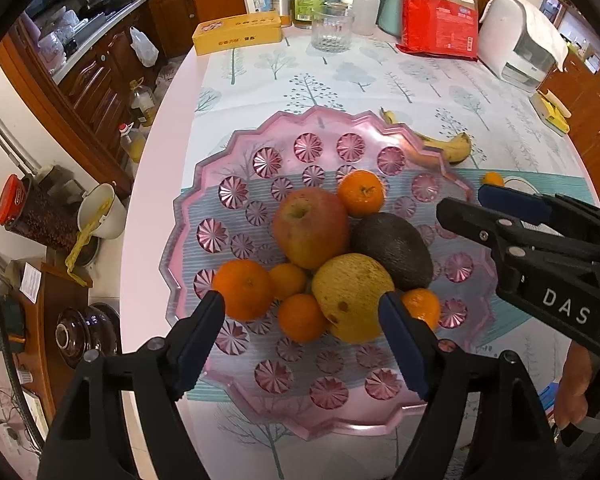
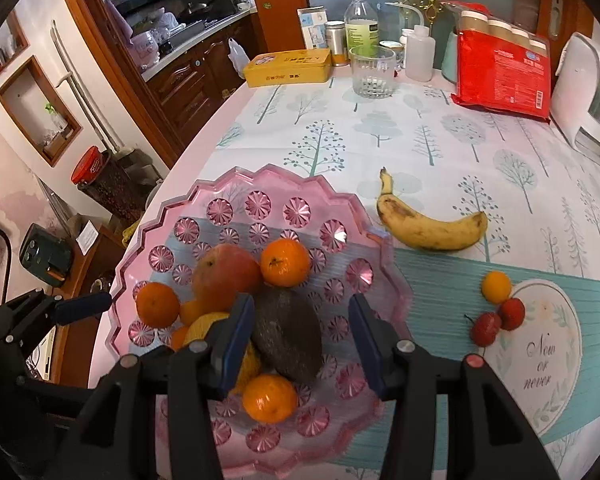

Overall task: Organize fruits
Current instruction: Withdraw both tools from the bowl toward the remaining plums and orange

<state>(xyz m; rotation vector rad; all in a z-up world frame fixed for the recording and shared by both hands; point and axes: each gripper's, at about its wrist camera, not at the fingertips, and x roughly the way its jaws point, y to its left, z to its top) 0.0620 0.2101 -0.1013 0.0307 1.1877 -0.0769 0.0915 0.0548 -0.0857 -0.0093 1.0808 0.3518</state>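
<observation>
A big pink plate (image 1: 188,216) sits on the bench (image 2: 420,140), which has a cloth with little trees on it. Fruit is piled in the middle of the plate. There is a red apple (image 1: 310,226), a dark avocado (image 1: 396,250), a yellow bumpy fruit (image 1: 350,298) and some oranges (image 1: 244,288) all touching each other.

The left tongs (image 1: 302,312) hang over the near side of the pile. They are wide apart and hold nothing. One blue pad is just beside a big orange, and the other is beside the yellow fruit.

The right tongs (image 2: 296,320) are over the plate too. They are spread apart and empty, with the avocado (image 2: 288,332) showing between the two pads.

A banana (image 2: 432,228) lies on the cloth just past the plate's rim. Farther to the right, a small orange fruit (image 2: 496,287) and two small red fruits (image 2: 498,320) sit close together on the bench. A yellow box (image 2: 288,67), a glass (image 2: 372,72) and a red bag (image 2: 502,74) stand at the far end.
</observation>
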